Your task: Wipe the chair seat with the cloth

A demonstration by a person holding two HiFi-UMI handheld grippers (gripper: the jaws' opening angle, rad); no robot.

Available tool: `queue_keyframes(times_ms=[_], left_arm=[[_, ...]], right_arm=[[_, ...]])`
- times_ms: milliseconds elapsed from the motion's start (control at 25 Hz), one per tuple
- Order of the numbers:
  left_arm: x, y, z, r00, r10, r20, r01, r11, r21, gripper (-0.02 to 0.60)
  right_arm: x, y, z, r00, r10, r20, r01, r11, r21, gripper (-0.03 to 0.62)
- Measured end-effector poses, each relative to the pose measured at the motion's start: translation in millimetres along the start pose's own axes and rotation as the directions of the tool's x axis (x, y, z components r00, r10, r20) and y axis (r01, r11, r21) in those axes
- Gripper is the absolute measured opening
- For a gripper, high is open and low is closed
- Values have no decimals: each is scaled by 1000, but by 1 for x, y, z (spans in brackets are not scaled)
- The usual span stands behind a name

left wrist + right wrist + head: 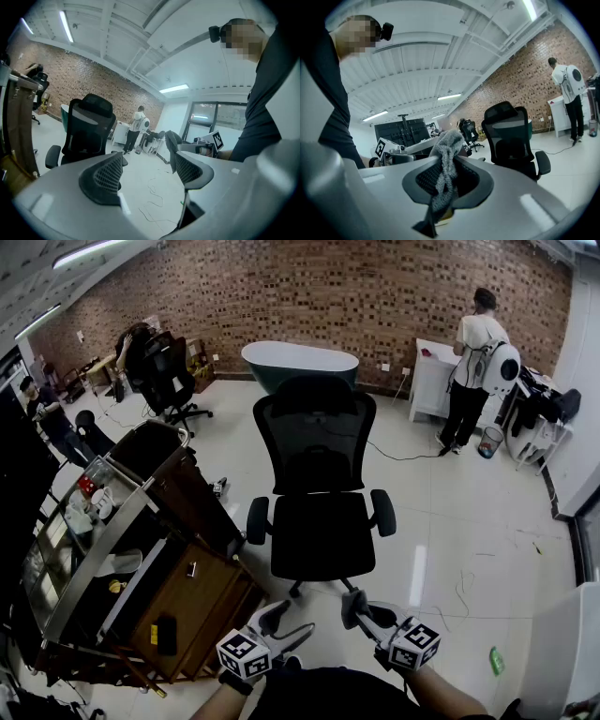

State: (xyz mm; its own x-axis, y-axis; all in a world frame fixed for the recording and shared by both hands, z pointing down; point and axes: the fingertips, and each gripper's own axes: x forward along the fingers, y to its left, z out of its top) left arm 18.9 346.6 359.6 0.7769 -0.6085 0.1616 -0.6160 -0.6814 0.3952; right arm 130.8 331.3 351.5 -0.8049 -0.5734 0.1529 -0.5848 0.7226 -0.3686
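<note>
A black mesh office chair [319,484] stands on the pale floor in front of me, its seat [322,535] bare. It also shows in the left gripper view as the chair [89,126] and in the right gripper view as the chair [511,140]. My right gripper [447,161] is shut on a grey fuzzy cloth [444,159] that bunches up above the jaws. In the head view the right gripper [364,610] is held low, a short way in front of the seat's edge. My left gripper [286,622] hovers beside it; in its own view the left gripper [145,154] stands open and empty.
A wooden cabinet [187,601] and a metal cart [103,521] stand close on the left of the chair. A dark bathtub [300,362] sits behind it by the brick wall. A person [473,362] stands at a white counter back right. A cable [398,456] trails on the floor.
</note>
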Motion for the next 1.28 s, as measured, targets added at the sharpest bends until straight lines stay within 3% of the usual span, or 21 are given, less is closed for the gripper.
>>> queue_keyframes(times_ms=[360,600,960,1280], left_arm=[[23,5,6,1000,13,11,-13,1000,20,382],[36,39,18,999,25,20,-25,999,21,382],[79,139,48,1000,-21,6,21,1000,-16,382],[121,233,87,987,-138,-79,135,990,-34,382]], right_arm=[[8,-23,5,999,35,7,-35,999,-11,46],[35,-41,8,999,46,-13,-46,999,-16,46],[123,-96,28,998,11,-63,-13,1000,-18,46],[233,-154,52,995,-65,-74,68,997,36,46]])
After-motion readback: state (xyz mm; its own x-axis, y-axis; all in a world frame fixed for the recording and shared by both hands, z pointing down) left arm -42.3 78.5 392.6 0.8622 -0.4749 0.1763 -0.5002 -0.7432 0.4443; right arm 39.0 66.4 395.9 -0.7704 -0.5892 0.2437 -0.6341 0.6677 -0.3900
